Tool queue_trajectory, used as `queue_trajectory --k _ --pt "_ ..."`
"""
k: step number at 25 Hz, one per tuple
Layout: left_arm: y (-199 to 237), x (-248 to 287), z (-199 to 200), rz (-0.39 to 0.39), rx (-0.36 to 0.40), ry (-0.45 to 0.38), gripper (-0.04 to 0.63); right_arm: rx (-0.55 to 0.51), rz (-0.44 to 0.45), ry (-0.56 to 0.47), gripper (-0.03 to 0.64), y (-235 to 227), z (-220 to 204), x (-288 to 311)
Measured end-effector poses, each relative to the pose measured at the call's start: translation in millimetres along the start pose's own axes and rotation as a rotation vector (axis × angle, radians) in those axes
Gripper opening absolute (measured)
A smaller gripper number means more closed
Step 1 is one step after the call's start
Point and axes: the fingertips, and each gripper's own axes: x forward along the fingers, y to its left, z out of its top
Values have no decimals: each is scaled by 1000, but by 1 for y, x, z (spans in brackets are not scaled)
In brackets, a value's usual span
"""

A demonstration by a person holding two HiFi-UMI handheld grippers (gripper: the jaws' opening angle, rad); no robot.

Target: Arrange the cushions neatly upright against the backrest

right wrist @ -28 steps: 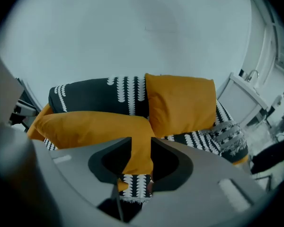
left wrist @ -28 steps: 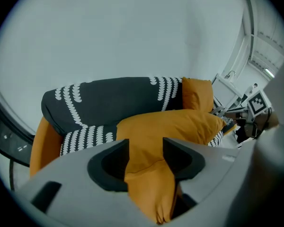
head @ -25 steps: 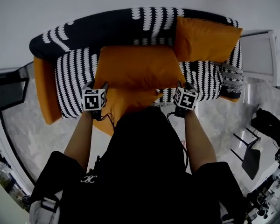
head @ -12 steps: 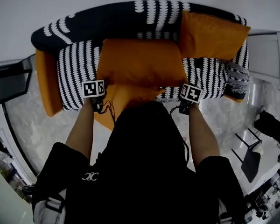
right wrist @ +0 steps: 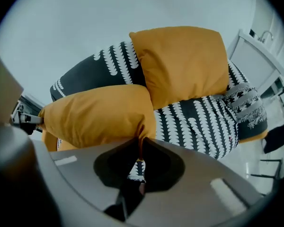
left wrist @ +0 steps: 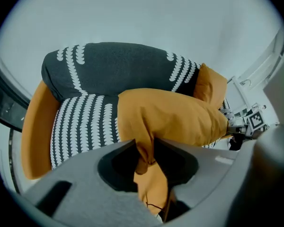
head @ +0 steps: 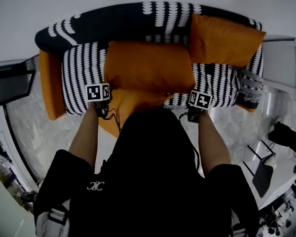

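A large orange cushion (head: 148, 65) lies flat on the seat of the black-and-white patterned sofa (head: 79, 78). My left gripper (left wrist: 144, 157) is at its near left corner, and its jaws have just been closing; they now pinch a fold of the orange fabric. My right gripper (right wrist: 138, 152) has also just been closing and now clamps the thin seam of the near right corner. Both marker cubes show in the head view, the left cube (head: 98, 92) and the right cube (head: 199, 99). A second orange cushion (head: 224, 41) leans upright against the backrest (head: 123, 21) at the right.
More orange fabric (head: 126, 107) hangs over the seat's front edge beneath the held cushion. An orange side panel (head: 48, 90) bounds the sofa's left end. A patterned throw (head: 249, 85) sits at the right end. A white side table (head: 281, 58) stands right, a dark glass table (head: 10, 85) left.
Both grippers have sunk a little onto the cushion's near corners. The cushion itself still lies flat on the seat.
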Motion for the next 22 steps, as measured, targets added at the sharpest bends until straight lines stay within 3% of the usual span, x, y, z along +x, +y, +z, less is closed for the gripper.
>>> queue_trajectory --k 6,11,16,22 --pt "-9 -16 21 -55 -112 -86 92 -83 63 -113 34 4 27 -24" --pt "-8 -36 43 -62 -115 -153 81 -85 118 -218 32 13 66 -42" --pt "-9 -63 72 -146 -193 -239 80 -81 172 -329 32 30 117 -69" --pt "0 -78 95 -102 -109 -222 78 -113 213 -376 34 54 171 -89"
